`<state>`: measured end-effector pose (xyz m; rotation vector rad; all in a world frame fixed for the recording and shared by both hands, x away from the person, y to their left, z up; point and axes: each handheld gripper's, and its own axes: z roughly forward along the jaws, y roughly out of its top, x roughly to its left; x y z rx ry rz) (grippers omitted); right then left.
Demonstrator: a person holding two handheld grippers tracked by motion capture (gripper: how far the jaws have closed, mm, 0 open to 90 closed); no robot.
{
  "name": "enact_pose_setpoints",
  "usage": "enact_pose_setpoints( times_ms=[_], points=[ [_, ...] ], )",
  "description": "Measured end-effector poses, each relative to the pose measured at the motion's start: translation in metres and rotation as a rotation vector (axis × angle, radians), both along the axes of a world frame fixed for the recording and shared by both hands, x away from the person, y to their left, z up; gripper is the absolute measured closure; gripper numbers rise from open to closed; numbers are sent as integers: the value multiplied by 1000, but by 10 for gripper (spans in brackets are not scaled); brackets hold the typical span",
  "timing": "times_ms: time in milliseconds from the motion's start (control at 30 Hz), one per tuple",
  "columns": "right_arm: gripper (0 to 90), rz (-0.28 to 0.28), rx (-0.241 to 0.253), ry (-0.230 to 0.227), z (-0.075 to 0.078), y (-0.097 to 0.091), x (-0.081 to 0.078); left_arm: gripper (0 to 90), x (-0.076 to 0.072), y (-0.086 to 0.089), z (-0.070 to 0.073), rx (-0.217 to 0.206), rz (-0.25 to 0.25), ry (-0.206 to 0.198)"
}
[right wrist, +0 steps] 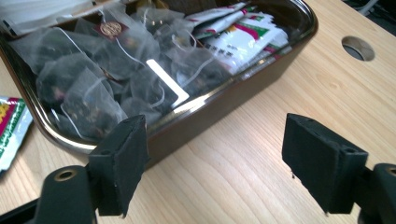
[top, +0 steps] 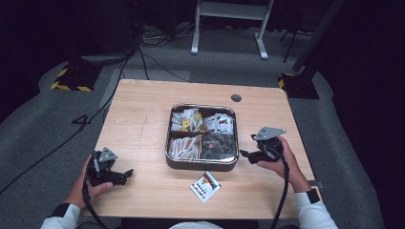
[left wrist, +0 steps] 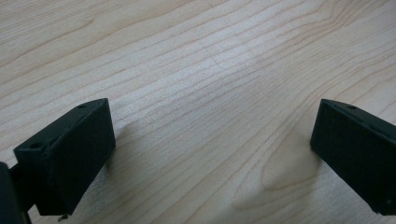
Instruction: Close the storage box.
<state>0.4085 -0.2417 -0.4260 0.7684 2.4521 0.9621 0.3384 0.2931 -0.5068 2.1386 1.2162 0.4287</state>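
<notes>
Resting on the table (top: 143, 109), both grippers have jaws spread, holding nothing: left gripper (top: 125, 175) well apart from the tray (top: 202, 165), right gripper (top: 245, 155) just beside it; a sachet (top: 206, 186) lies before the tray

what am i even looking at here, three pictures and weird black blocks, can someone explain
A person sits at a wooden table, holding a hand-held claw in each hand. The high view looks down from above: the left claw and the right claw both rest near the table's front. The other two pictures come from cameras riding on the claws; the black blocks are each claw's two jaws, spread apart and holding nothing. The left one faces bare wood. The right one faces a divided tray of tea bags and sachets. One loose sachet lies in front of the tray.
</notes>
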Motion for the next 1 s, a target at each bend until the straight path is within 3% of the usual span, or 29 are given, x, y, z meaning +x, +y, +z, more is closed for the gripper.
enact_pose_setpoints(
  times_ms=[1000],
  points=[
    [225,-107,-57,54,-31,-56,-15,1,0,0,0,0,-1,0]
  ],
)
